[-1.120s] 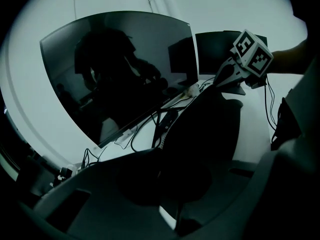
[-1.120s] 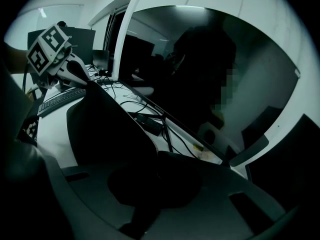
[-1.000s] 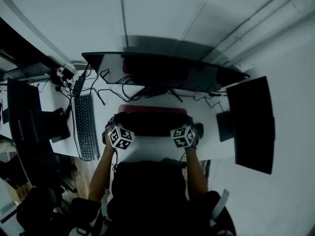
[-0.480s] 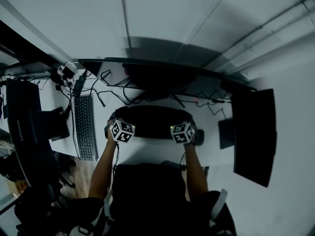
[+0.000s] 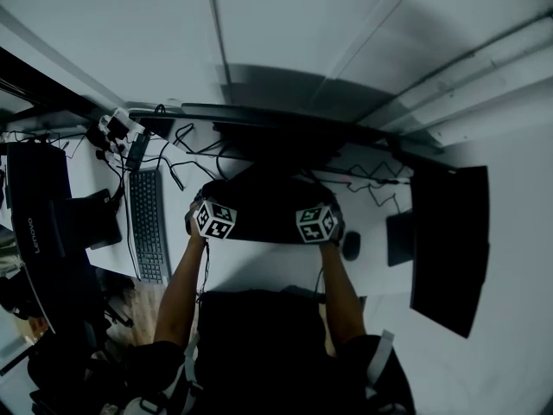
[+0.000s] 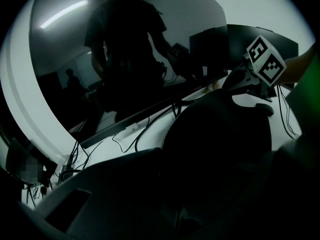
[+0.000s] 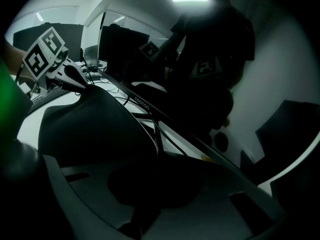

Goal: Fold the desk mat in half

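Both grippers work the white bench [image 5: 259, 264] as I steer them. The left gripper [image 5: 206, 211] and the right gripper [image 5: 321, 214] each pinch one end of the black desk mat's [image 5: 263, 204] edge, jaws pressed together on it. The mat arches up between them, in front of the curved monitor [image 5: 285, 130].

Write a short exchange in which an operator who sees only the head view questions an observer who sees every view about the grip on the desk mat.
Operator: Is the left gripper closed on the desk mat?
Observer: Yes. The left gripper view shows its jaws shut on the mat's dark edge.
Operator: And the right gripper?
Observer: Shut on the mat too; in the right gripper view the mat humps up between the two grippers.
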Tool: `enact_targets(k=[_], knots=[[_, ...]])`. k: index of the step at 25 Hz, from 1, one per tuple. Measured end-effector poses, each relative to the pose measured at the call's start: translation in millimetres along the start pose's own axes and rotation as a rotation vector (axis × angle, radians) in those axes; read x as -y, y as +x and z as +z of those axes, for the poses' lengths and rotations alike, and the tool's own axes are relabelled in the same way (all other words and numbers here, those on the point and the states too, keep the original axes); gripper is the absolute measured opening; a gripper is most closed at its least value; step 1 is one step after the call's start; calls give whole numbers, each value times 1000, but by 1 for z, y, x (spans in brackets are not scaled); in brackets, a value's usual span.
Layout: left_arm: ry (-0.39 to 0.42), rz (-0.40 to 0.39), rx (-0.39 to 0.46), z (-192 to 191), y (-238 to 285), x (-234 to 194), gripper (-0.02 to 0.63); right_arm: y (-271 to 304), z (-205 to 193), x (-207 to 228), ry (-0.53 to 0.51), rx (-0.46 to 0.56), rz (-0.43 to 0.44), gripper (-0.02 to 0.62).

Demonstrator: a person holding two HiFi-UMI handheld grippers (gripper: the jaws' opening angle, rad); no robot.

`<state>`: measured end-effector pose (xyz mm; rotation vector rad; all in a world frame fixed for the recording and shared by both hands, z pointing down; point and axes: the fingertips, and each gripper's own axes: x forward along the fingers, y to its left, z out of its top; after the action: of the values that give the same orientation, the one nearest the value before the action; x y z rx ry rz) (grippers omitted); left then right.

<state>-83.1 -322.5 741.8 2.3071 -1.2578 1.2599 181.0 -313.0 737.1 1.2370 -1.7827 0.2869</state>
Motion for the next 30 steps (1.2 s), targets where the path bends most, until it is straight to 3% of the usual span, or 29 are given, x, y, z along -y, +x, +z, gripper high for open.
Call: enact_targets(k=[11,20,30], knots=[[53,-13,-24,-3,32,-13,21,33,-3,3,-31,-29,-14,21],[44,-10,-40,-9,47,-14,21,46,-5,3,-43,-45,-35,21],[94,53,-31,-11,55,-13,47,59,-16,1,-44,-75,-73,44]])
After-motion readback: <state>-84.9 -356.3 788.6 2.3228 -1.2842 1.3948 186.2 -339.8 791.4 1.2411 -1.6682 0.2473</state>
